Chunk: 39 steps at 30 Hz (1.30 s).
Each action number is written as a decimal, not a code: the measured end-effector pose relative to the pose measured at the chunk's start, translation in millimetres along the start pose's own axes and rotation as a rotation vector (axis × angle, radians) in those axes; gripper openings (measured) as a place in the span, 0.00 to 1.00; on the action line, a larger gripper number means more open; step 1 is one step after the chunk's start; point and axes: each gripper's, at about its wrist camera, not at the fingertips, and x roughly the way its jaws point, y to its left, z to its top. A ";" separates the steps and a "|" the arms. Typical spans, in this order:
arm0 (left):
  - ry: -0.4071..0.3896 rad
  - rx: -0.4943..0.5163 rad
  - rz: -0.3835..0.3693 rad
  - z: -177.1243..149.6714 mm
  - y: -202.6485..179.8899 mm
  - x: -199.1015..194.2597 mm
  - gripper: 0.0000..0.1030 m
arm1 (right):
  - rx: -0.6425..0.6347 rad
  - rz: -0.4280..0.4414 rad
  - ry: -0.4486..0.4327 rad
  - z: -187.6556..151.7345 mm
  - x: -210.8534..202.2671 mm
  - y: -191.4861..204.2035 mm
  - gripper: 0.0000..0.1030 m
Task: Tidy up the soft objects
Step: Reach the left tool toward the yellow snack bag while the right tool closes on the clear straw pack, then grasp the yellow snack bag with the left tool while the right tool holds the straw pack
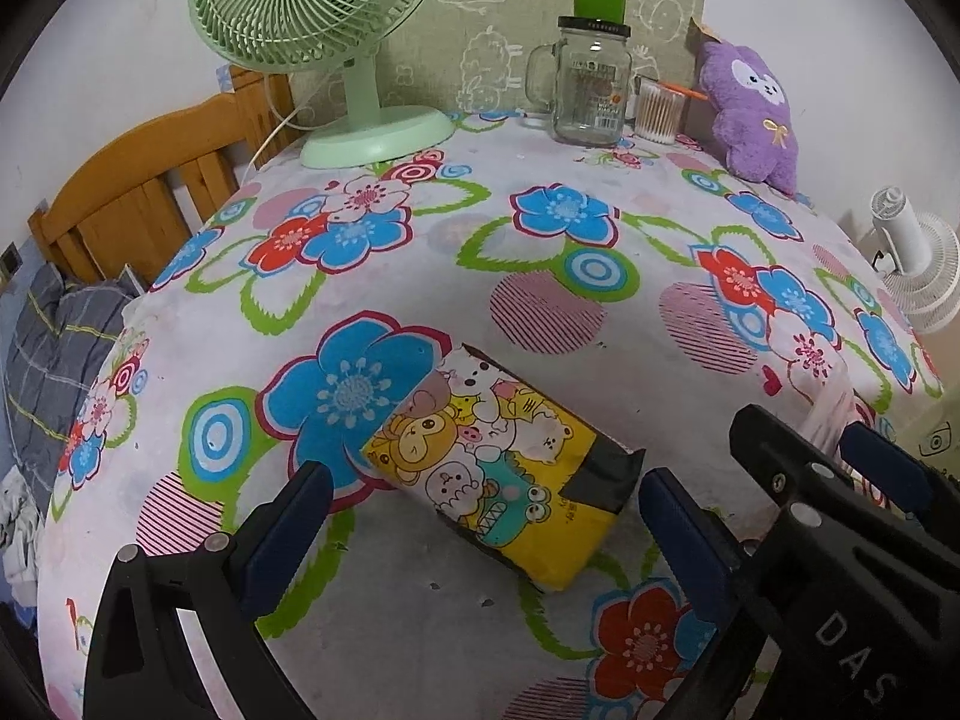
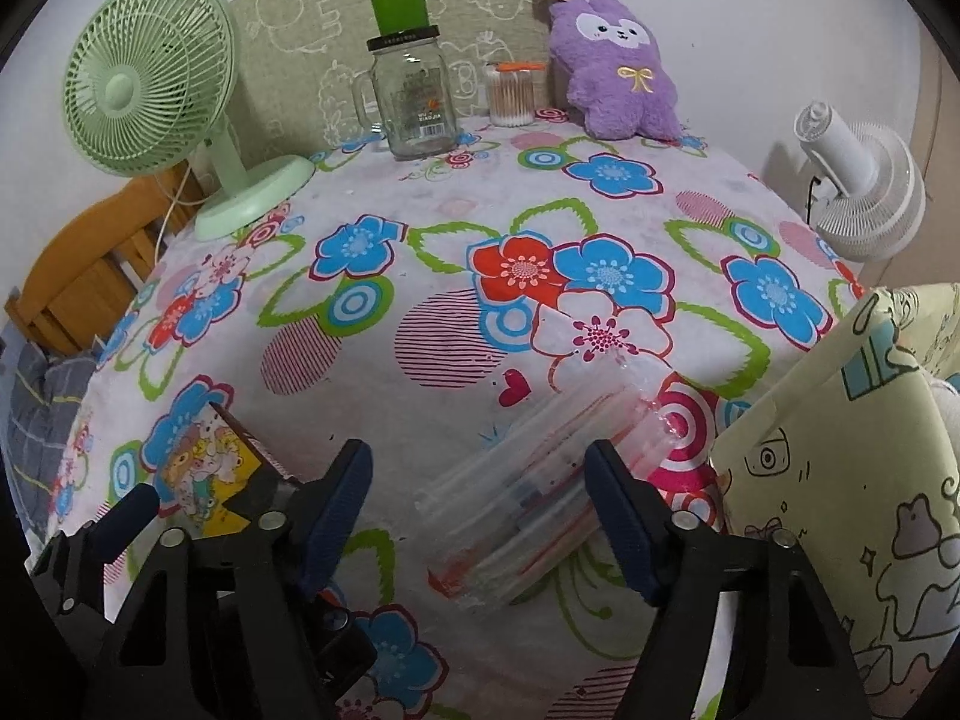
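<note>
Floral-printed cloth covers the table on which all items are set. A yellow cartoon-printed soft pack is laid flat near the front edge, and it is framed by the left gripper, whose jaws are spread wide on either side of it without contact being visible. In the right wrist view, a clear plastic packet with red markings is laid flat on the cloth, to the right of the yellow pack. It is straddled by the right gripper; its jaws are spread, and the pads are not seen pressing on the packet. A pale yellow illustrated bag is seen standing at the right edge of that view, just beside the right finger.

At the far side of the table, a purple plush toy is propped upright against the wall. A glass jar mug with a green cup on its lid and a clear container of cotton swabs are placed to the left of the toy. A green desk fan is positioned at the far left corner. A white fan is located beyond the right table edge.
</note>
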 end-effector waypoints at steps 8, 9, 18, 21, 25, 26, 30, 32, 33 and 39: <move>0.008 0.008 0.019 -2.3 1.9 0.1 0.99 | -0.051 -0.004 -0.002 -1.5 2.0 8.4 0.41; 0.009 0.010 0.021 -3.0 2.3 -0.3 0.99 | -0.059 0.004 0.000 -1.8 2.1 10.2 0.37; 0.009 0.021 0.011 -7.3 5.4 -3.5 0.99 | -0.113 0.080 0.019 -7.6 0.0 24.3 0.17; 0.022 0.018 -0.003 -7.3 5.7 -0.9 1.00 | -0.120 0.085 0.020 -7.4 1.1 25.7 0.16; 0.029 0.007 -0.019 -6.0 7.1 1.3 1.00 | -0.126 0.095 0.020 -5.4 2.7 27.8 0.15; 0.030 0.004 -0.022 -5.8 7.6 1.7 1.00 | -0.127 0.097 0.021 -5.0 2.9 28.3 0.15; 0.013 0.004 -0.036 -5.9 7.7 -1.7 0.86 | -0.128 0.110 0.024 -3.9 3.8 28.9 0.15; 0.003 0.010 -0.043 -6.1 6.9 -4.0 0.77 | -0.129 0.114 0.023 -3.7 3.3 28.6 0.15; 0.001 0.013 -0.046 -6.1 6.6 -4.5 0.73 | -0.129 0.115 0.022 -4.0 3.2 28.6 0.15; -0.001 0.021 -0.063 -7.3 5.3 -9.5 0.54 | -0.128 0.134 0.027 -5.0 -0.6 28.1 0.14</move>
